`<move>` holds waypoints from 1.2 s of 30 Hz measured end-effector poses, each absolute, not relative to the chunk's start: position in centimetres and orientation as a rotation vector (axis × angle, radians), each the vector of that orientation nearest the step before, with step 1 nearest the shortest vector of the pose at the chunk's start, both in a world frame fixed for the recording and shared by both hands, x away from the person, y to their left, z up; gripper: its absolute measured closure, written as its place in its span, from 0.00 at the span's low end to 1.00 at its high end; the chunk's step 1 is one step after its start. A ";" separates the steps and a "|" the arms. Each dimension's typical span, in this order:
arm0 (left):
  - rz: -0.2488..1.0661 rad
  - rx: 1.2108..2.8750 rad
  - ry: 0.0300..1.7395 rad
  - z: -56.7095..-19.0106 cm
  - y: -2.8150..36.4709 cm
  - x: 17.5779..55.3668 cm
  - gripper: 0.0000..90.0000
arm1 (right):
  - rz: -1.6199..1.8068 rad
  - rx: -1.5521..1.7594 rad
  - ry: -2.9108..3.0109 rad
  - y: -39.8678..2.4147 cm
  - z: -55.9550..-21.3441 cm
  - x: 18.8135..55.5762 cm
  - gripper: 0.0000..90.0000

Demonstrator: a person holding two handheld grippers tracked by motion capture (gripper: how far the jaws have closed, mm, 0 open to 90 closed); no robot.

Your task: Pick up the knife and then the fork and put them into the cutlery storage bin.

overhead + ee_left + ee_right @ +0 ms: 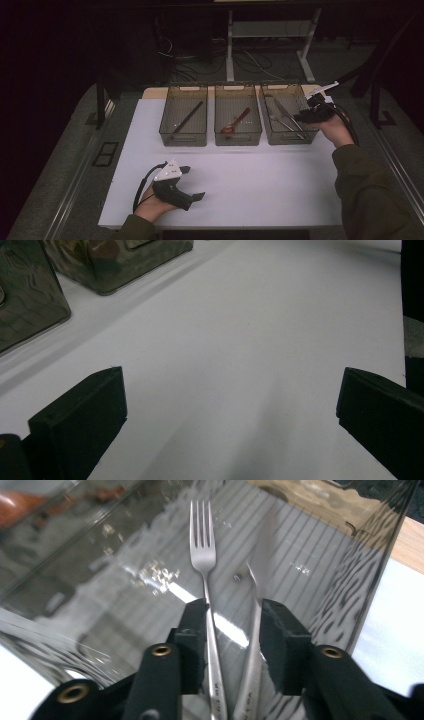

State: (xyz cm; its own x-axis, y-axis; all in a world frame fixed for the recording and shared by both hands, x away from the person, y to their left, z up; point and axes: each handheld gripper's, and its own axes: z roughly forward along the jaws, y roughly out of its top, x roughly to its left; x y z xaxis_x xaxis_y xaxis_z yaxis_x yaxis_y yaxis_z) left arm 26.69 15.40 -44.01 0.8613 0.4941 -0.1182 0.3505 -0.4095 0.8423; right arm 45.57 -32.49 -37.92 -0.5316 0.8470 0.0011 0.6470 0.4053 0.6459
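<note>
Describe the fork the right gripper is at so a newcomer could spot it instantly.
Three smoky see-through bins stand in a row at the far edge of the white table; take the rightmost bin, where the right gripper reaches in. The fork lies on its ribbed floor between the jaws, beside another steel piece; its four tines set it apart.

left gripper (230, 415) open over white table (240, 340), bins (30, 295) beyond

The fork's (204, 560) handle end is cut off below, partly hidden behind the jaws.
</note>
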 end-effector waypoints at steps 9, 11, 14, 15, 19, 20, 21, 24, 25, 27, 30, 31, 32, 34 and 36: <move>0.183 2.044 0.614 -44.0 15.5 26.7 0.00 | 1.056 1.328 2.273 -33.1 -37.2 44.9 0.47; 0.184 2.044 0.615 -44.0 15.5 26.7 0.00 | 1.106 1.340 2.248 -33.2 -37.1 44.7 0.44; 0.180 2.040 0.620 -44.0 15.6 26.7 0.00 | 1.146 1.344 2.216 -33.2 -37.1 44.3 0.40; 0.179 2.040 0.619 -44.0 15.7 26.7 0.00 | 1.137 1.341 2.203 -33.1 -37.1 44.1 0.39; 0.174 2.051 0.612 -43.9 15.6 26.8 0.00 | 1.109 1.313 2.184 -32.7 -37.2 43.4 0.32; 0.174 2.052 0.609 -43.9 15.6 26.8 0.00 | 1.123 1.302 2.179 -32.7 -37.2 43.3 0.32; 0.173 2.051 0.609 -43.9 15.6 26.8 0.00 | 1.140 1.292 2.172 -32.7 -37.2 43.1 0.31; 0.173 2.048 0.610 -43.9 15.7 26.9 0.00 | 1.174 1.273 2.160 -32.6 -37.0 42.4 0.28; 0.172 2.053 0.608 -43.9 15.7 27.0 0.00 | 1.184 1.262 2.157 -32.6 -37.0 42.1 0.27; 0.175 2.050 0.606 -43.9 15.8 27.0 0.00 | 1.197 1.254 2.155 -32.5 -37.0 41.6 0.27; 0.177 2.047 0.603 -43.9 16.0 27.0 0.00 | 1.209 1.245 2.152 -32.4 -37.2 40.8 0.25; 0.178 2.048 0.601 -43.9 16.0 27.0 0.00 | 1.212 1.234 2.154 -32.3 -37.2 40.6 0.24; 0.179 2.047 0.604 -43.9 16.1 27.0 0.00 | 1.216 1.229 2.153 -32.3 -37.2 40.3 0.24; 0.183 2.043 0.604 -43.8 16.1 27.0 0.00 | 1.232 1.215 2.151 -32.1 -37.2 39.8 0.24; 0.182 2.046 0.602 -43.8 16.2 27.0 0.00 | 1.253 1.194 2.152 -31.9 -37.1 39.2 0.23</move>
